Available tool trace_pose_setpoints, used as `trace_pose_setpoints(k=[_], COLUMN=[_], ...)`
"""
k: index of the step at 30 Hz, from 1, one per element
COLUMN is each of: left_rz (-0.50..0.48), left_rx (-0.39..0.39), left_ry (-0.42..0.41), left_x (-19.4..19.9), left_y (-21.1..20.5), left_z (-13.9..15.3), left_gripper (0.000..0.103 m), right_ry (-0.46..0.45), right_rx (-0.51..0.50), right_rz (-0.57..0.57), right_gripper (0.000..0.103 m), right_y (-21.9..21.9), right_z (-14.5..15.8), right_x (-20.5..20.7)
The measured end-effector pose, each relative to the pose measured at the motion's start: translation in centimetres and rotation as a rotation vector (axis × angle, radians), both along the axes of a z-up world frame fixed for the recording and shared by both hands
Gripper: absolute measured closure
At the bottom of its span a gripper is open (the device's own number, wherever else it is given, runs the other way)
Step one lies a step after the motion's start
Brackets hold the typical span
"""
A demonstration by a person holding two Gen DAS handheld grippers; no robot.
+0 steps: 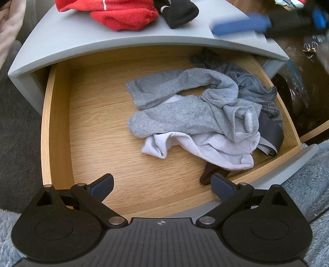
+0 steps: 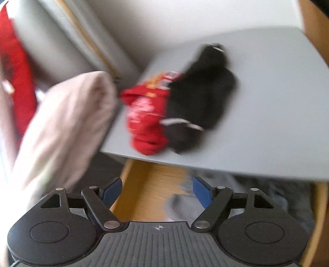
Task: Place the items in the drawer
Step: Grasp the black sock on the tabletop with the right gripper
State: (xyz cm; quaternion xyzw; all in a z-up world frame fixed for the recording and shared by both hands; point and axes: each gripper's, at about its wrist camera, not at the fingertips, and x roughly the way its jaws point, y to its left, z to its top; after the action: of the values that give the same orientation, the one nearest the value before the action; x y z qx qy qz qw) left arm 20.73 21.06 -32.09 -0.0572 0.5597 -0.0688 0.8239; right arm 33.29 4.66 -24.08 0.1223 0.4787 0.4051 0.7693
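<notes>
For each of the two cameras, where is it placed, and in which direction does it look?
Left wrist: above the open drawer, looking steeply down at grey socks; the open left gripper shows.
Right wrist: above the drawer's front, looking at the cabinet top; the open right gripper shows, empty.
Shared: red sock, black sock, drawer, grey socks.

A grey cabinet top spans the upper frame, bearing red socks touching a black sock. Below, the open wooden drawer (oak-grained) holds grey socks over white ones, right of centre.
</notes>
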Motion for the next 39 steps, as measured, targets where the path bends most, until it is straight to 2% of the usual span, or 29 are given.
trace_pose_setpoints(k=[3,5,8,10,12,14,17,19,22,26,29,33,36,39], left_rz=[-0.002,-0.005,-0.003,-0.003,-0.004,-0.003,-0.002,-0.002,-0.001,-0.001,0.000,0.001,0.002,0.002], left_rx=[0.004,0.008,-0.001,-0.003,-0.002,-0.004,-0.008,-0.009,-0.013,-0.015,-0.014,-0.012,-0.011,-0.011], left_ry=[-0.003,-0.006,0.000,0.002,0.001,0.002,0.004,0.004,0.005,0.005,0.005,0.003,0.002,0.001], left_x=[0.0,-0.1,-0.1,0.0,0.0,0.0,0.1,0.1,0.1,0.1,0.1,0.0,0.0,0.0], left_y=[-0.1,-0.1,0.0,0.1,0.1,0.1,0.2,0.2,0.3,0.3,0.3,0.3,0.3,0.3], left_z=[0.1,0.1,0.1,0.0,0.0,0.0,0.0,-0.1,-0.1,-0.1,-0.1,-0.1,-0.1,-0.1], left_gripper=[0.001,0.001,0.001,0.001,0.001,0.001,0.001,0.001,0.001,0.001,0.001,0.001,0.001,0.001], right_ry=[-0.073,-0.138,-0.219,-0.253,-0.289,-0.293,-0.277,-0.300,-0.347,-0.348,-0.355,-0.371,-0.404,-0.424], right_rx=[0.127,0.149,0.096,0.006,-0.106,-0.171,-0.150,-0.142,-0.179,-0.217,-0.243,-0.232,-0.226,-0.178], right_rz=[0.014,-0.029,-0.140,-0.209,-0.229,-0.236,-0.247,-0.244,-0.232,-0.200,-0.183,-0.157,-0.149,-0.167], right_gripper=[0.034,0.034,0.034,0.036,0.043,0.048,0.049,0.048,0.049,0.052,0.064,0.089,0.095,0.096], right_y=[-0.3,-0.6,0.0,0.8,2.0,3.0,3.7,3.7,4.4,4.8,5.0,5.2,5.0,4.2], right_z=[2.1,3.5,3.9,3.2,2.3,1.3,0.6,0.5,0.8,-0.1,-0.3,0.1,0.7,1.7], right_x=[0.8,1.5,2.6,3.5,4.1,4.8,5.4,5.5,5.2,5.2,5.0,4.7,4.4,4.3])
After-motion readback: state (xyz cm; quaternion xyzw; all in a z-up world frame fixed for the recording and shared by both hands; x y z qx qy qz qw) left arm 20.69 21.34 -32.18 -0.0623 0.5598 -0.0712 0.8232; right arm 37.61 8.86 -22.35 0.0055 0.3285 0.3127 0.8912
